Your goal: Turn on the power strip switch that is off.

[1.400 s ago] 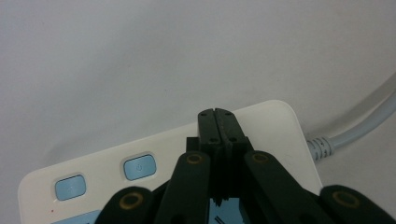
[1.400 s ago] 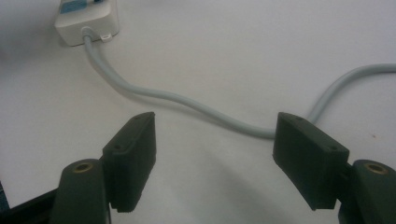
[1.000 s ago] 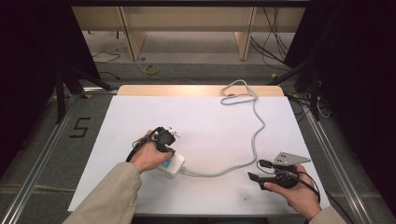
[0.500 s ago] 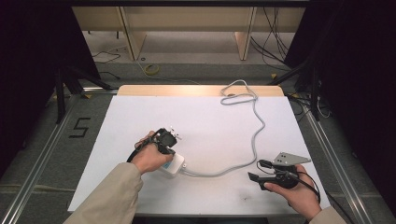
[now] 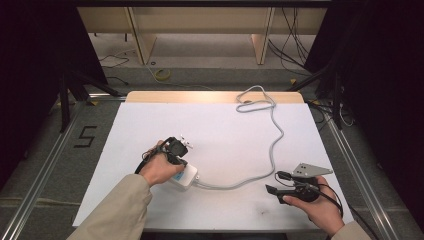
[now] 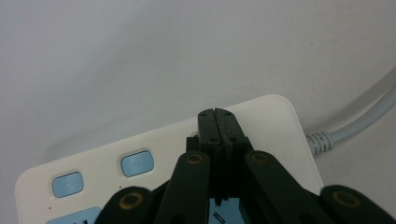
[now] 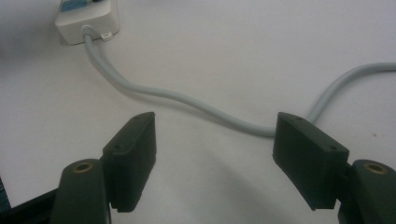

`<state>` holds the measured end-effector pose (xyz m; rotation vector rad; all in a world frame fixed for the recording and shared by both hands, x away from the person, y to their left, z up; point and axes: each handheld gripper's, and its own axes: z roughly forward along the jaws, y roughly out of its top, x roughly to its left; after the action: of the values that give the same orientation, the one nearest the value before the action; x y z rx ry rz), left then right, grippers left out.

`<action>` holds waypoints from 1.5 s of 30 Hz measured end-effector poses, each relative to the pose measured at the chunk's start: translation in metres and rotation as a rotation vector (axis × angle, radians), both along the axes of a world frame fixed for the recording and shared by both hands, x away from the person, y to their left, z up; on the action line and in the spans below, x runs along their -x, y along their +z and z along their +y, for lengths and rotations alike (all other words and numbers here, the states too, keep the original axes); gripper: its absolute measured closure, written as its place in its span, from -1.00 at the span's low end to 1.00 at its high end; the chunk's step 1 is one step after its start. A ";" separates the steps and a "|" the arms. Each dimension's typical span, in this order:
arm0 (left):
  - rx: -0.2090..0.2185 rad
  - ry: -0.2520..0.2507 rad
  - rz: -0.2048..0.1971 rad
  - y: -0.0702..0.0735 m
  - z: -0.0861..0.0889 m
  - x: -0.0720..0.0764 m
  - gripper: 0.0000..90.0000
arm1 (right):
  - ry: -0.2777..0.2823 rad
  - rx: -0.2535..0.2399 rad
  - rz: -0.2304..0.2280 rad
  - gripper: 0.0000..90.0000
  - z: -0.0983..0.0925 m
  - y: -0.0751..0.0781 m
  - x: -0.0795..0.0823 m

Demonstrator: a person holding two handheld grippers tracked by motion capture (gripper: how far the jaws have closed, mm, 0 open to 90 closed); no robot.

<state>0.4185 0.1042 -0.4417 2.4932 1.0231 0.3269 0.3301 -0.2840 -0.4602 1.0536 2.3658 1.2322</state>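
Left gripper view: jaws closed over power strip [image 6: 261,135]

High view: overhead, facing forward and down across the counter [image 5: 220,130]. Both tool views sit close above it, sharing the power strip [image 6: 163,154] and grey cord [image 7: 187,100].

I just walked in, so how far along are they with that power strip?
Nothing looks finished. In hand: the left gripper, jaws shut, tips over the power strip near its blue buttons. The right gripper waits open above the grey cable. What's left is unclear.
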 end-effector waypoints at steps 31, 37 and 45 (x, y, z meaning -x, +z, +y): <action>0.063 0.013 -0.057 0.006 0.008 0.000 0.90 | -0.004 -0.002 -0.005 -0.32 0.000 0.001 0.000; 0.088 0.022 -0.083 0.011 0.012 0.002 0.82 | -0.005 -0.003 -0.007 -0.32 -0.001 0.001 0.000; 0.129 0.046 -0.132 0.016 0.018 0.003 0.65 | -0.005 -0.004 -0.009 -0.32 -0.001 0.001 0.000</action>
<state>0.4159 0.1220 -0.4255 2.3036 1.0157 0.4199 0.3298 -0.2848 -0.4589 1.0527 2.3532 1.2383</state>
